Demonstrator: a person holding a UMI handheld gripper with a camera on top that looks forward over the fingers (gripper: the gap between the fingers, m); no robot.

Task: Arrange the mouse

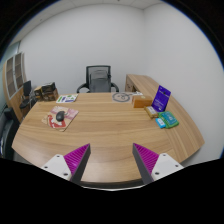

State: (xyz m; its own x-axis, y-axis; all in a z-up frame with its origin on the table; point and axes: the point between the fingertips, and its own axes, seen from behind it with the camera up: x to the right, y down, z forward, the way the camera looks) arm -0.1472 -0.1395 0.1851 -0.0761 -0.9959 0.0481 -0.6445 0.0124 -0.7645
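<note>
A dark mouse point(59, 117) lies on a reddish-pink mouse mat point(61, 120) on the left part of a long wooden table point(105, 130). My gripper point(112, 163) is high over the near edge of the table, well short of the mouse and to its right. Its two fingers point(76, 158) with magenta pads stand wide apart, with nothing between them but bare tabletop.
A black office chair point(97, 79) stands at the far side. A purple upright sign point(161, 98) and teal books point(166, 120) are at the right. A round grey object point(122, 97) and papers point(67, 98) lie at the back. Shelves point(14, 80) stand at the left wall.
</note>
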